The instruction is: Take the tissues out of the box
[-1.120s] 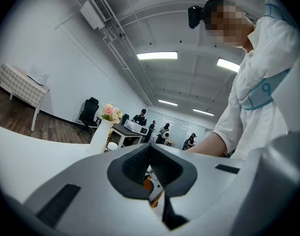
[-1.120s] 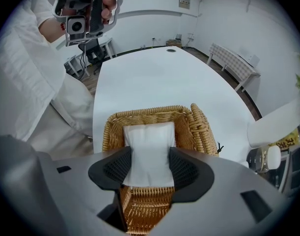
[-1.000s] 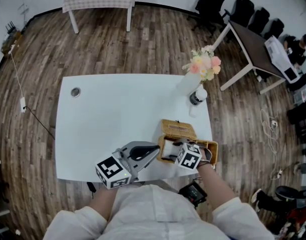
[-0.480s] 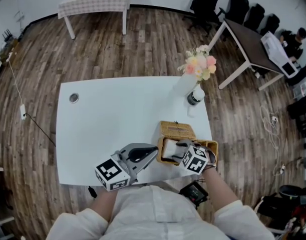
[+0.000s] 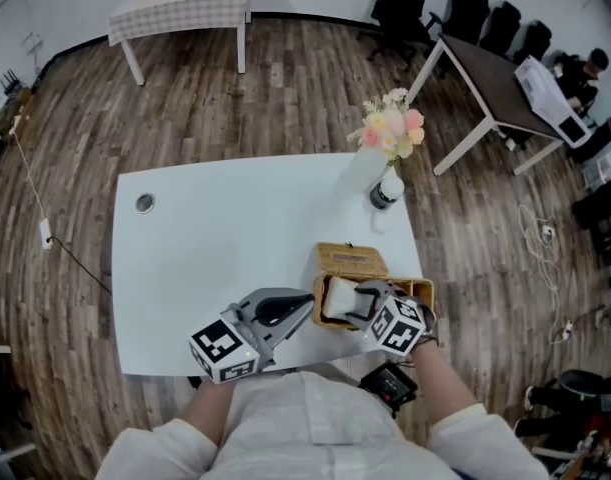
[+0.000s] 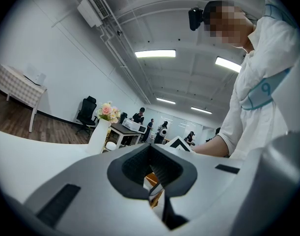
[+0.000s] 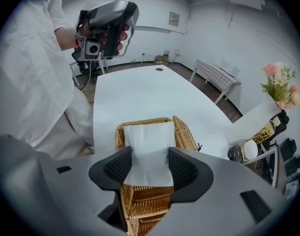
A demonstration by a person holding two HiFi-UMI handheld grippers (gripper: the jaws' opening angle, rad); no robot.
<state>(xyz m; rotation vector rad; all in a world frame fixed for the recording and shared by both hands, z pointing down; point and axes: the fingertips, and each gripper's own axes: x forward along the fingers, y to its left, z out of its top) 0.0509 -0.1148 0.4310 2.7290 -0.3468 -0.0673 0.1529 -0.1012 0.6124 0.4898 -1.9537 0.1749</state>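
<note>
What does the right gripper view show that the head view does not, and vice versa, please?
Only the right gripper view shows the right tool pinching the white tissues between its pads. Only the head view shows the marker cubes and a black device at the person's waist. Both show the wicker box, the white table, the flowers and the left tool.

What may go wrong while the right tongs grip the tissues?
The right tongs pinch the tissues at one end only, so they may sag or slip out. Nothing holds the wicker box down: the left tongs hang apart from it, so it may lift or slide.
</note>
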